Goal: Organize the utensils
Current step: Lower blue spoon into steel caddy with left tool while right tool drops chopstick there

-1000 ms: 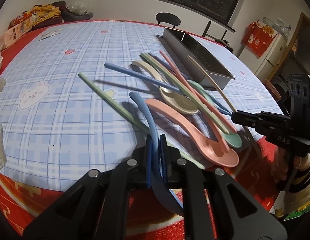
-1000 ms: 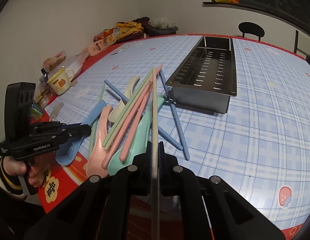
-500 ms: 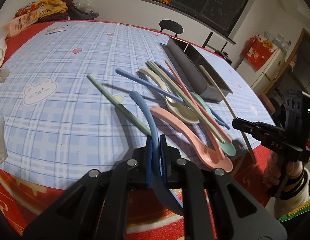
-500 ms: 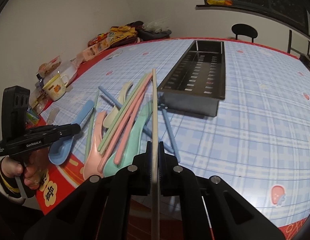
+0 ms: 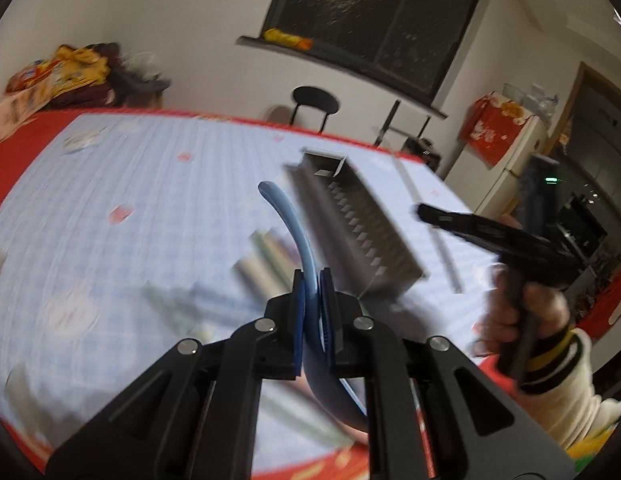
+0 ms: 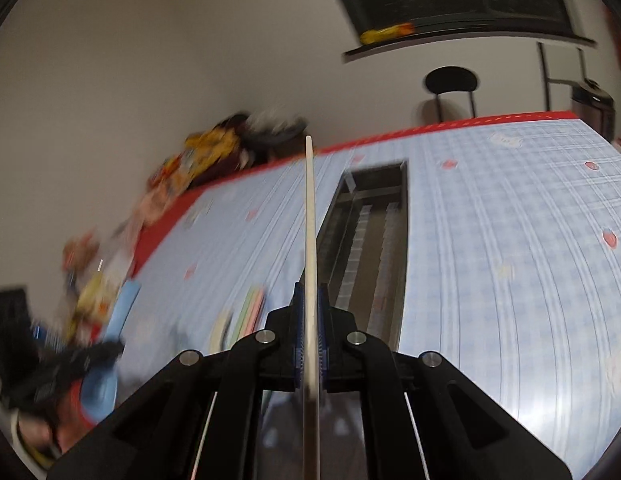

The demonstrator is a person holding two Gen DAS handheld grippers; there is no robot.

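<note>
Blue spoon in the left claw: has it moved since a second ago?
Yes. The blue spoon, clamped in the left claw, has lifted off the pile and swung toward the metal tray.

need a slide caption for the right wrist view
Right claw shut on a cream chopstick, raised above the table beside the metal utensil tray.

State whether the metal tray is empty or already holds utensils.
Empty: the metal tray shows only its bare slotted floor in the right wrist view.

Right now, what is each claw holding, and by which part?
Left claw: shut on the blue spoon, gripped on its handle near the bowl end. Right claw: shut on the cream chopstick, partway along its shaft.
</note>
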